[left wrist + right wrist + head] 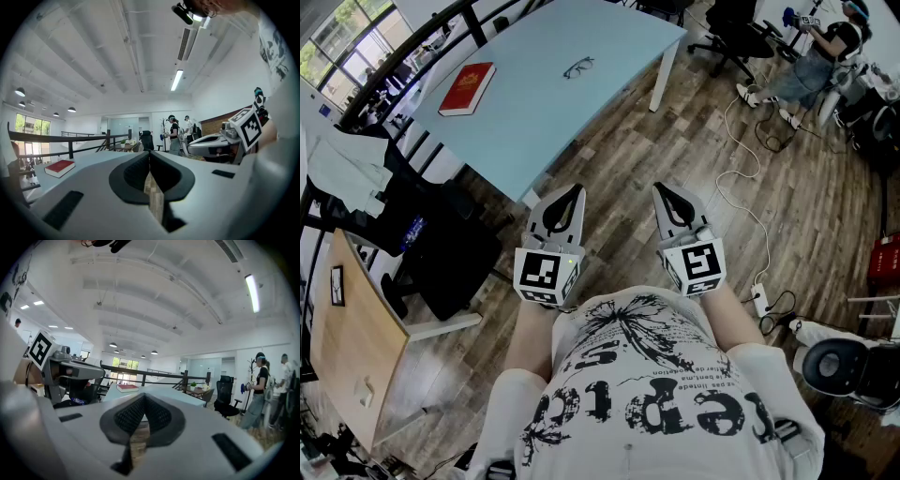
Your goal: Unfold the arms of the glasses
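The glasses (pixel 578 67) lie folded, dark-framed, on the far part of a light blue table (pixel 544 122); no gripper is near them. My left gripper (pixel 572 192) and right gripper (pixel 667 190) are held side by side close to my body, over the wooden floor, short of the table's near corner. Both point level toward the table. In the left gripper view the left gripper (pixel 149 154) has its jaws meeting at the tip with nothing between them. The right gripper (pixel 143 397) looks the same in its own view. The glasses cannot be made out in either gripper view.
A red book (pixel 468 88) lies on the table's left part. A wooden desk (pixel 356 337) and a black chair (pixel 441 248) stand at the left. White cables (pixel 741 202) trail across the floor at the right. A person (pixel 811 56) and office chairs (pixel 736 33) are at the far right.
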### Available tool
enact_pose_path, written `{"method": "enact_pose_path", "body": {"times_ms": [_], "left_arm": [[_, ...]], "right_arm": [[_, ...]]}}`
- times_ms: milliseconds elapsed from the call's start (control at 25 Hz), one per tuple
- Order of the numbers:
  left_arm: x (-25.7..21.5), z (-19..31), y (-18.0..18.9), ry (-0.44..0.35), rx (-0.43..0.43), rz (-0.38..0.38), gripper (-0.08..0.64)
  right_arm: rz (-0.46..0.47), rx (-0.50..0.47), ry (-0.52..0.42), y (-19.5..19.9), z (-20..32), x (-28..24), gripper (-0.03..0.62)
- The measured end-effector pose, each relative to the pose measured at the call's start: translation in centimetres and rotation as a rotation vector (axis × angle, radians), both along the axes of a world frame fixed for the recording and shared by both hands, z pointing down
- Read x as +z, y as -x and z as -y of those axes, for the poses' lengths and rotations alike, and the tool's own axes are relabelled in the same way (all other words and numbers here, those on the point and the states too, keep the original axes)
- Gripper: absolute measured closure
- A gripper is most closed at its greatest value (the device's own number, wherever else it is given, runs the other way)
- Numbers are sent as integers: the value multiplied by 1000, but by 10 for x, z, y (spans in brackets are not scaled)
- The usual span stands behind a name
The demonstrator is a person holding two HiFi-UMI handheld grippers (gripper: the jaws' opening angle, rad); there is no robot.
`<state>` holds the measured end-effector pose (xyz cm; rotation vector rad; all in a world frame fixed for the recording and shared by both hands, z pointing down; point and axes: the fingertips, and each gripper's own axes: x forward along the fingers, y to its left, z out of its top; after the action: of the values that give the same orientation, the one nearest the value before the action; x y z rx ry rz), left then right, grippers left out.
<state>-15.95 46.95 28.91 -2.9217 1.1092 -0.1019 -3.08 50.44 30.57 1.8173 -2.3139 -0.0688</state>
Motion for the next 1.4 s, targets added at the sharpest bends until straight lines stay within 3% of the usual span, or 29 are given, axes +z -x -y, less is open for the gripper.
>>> {"method": "enact_pose_path", "body": {"times_ms": [640,880,1080,1400], "left_arm": [[31,20,21,45,46,26,540],[49,44,21,81,19,27,540],[62,90,4,88,-41,33,540],[69,204,-69,101,-167,56,540]], "right_arm": [[5,47,66,18,27,30,582],[2,22,87,14,55,44,581],[-17,-14,81,-6,103,56,581],[14,-135,97,-84,238,63,581]]}}
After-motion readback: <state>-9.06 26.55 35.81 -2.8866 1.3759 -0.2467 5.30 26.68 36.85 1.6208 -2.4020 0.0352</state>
